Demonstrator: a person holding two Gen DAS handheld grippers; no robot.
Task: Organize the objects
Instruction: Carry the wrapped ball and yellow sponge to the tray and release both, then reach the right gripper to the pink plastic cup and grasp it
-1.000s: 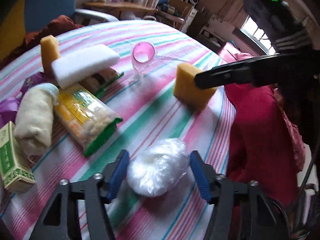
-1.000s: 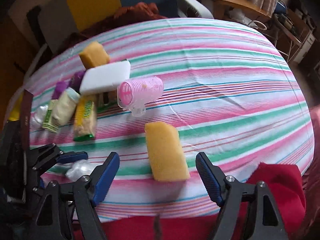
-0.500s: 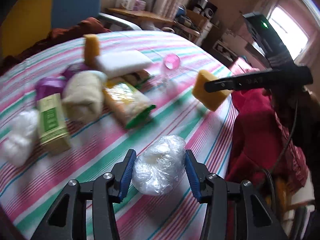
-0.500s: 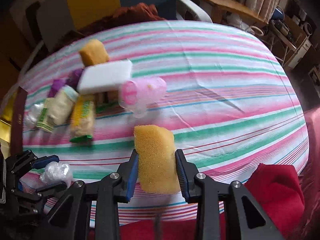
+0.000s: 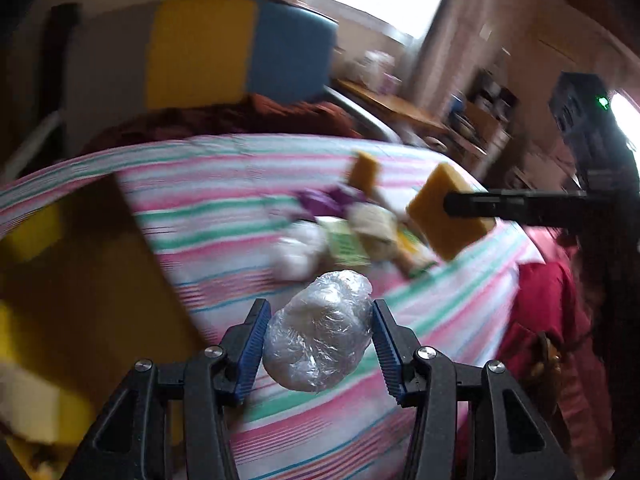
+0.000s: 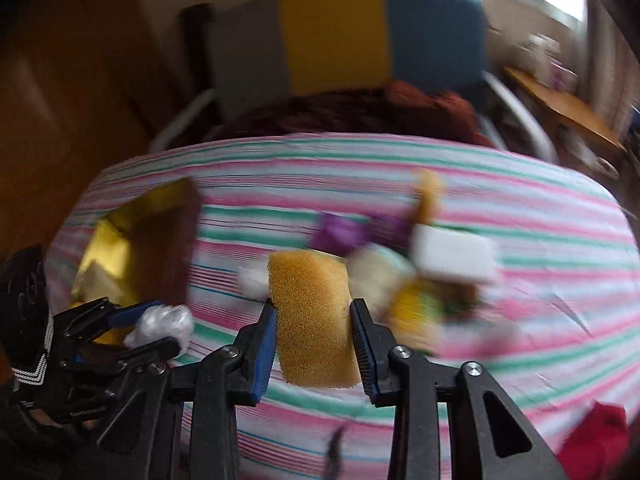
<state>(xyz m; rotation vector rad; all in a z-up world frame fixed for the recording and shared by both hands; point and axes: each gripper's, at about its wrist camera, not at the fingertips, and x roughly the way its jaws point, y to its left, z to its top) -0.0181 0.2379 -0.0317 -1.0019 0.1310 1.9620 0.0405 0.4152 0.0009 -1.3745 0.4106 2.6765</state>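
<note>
My left gripper [image 5: 318, 344] is shut on a clear plastic-wrapped white bundle [image 5: 320, 336] and holds it above the striped tablecloth [image 5: 208, 200]. It also shows in the right wrist view [image 6: 160, 324]. My right gripper [image 6: 314, 344] is shut on a yellow sponge [image 6: 312, 316], lifted off the table; the sponge also shows in the left wrist view [image 5: 444, 208]. A brown box with a gold lining [image 6: 136, 256] stands open at the left of the table; in the left wrist view it [image 5: 80, 288] is close on the left.
A blurred pile lies mid-table: a second yellow sponge [image 6: 428, 196], a white sponge [image 6: 452, 256], a purple packet [image 6: 344, 232], a beige roll [image 6: 376, 268] and a yellow-green packet [image 6: 416, 308]. A chair [image 6: 360, 40] stands behind the table. Red cloth [image 5: 552, 320] hangs at the right edge.
Both grippers have lifted their objects and swung left toward the box. The right gripper closed on the yellow sponge and the left on the wrapped bundle during the last second.
</note>
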